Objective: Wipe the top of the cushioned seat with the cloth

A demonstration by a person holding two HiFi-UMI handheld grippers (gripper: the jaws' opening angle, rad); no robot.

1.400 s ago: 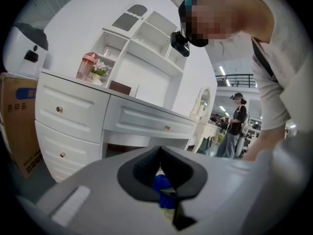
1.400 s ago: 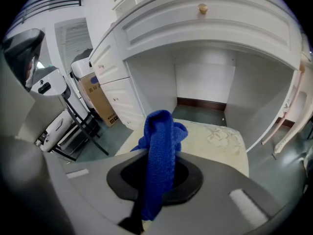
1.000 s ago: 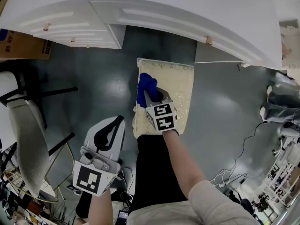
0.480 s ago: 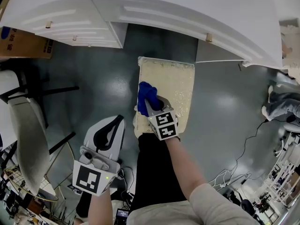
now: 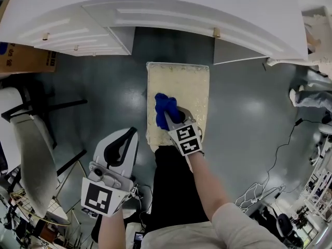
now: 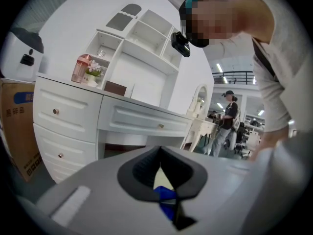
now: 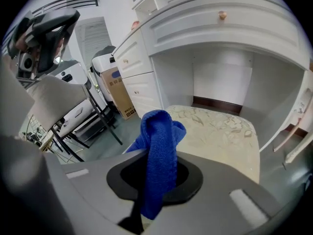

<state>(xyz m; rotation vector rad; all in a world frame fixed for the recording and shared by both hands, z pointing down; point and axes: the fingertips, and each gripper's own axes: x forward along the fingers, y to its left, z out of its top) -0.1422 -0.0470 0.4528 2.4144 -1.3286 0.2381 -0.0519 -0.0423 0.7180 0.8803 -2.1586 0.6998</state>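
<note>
A glossy grey-green floor (image 5: 249, 118) is seen below, and a white dressing unit (image 5: 155, 14) with knobbed drawers is ranged along the far side. The cushioned seat (image 5: 187, 82), pale cream with a faint pattern, is set on the floor before the unit's knee recess. A cardboard box (image 5: 23, 58) is stood by the drawers at the left, a black-framed chair (image 5: 31, 139) is placed beside it, and cables (image 5: 275, 160) are trailed across the floor at the right. Open shelves (image 6: 142, 38) are carried on the unit.

The blue cloth (image 5: 165, 107) is laid on the left half of the seat top, towards the near end. It is clenched in the right hand-held gripper (image 5: 173, 118), whose jaws are pressed together on a fold of it. The left hand-held gripper (image 5: 124, 139) is held over the floor, apart from the seat, with its jaws brought together at the tips and nothing gripped between them.

Against the frame from a second ago, the cloth and the right hand-held gripper have been drawn along the seat towards the near end and slightly in from the left edge. The left hand-held gripper has been kept where it was.
</note>
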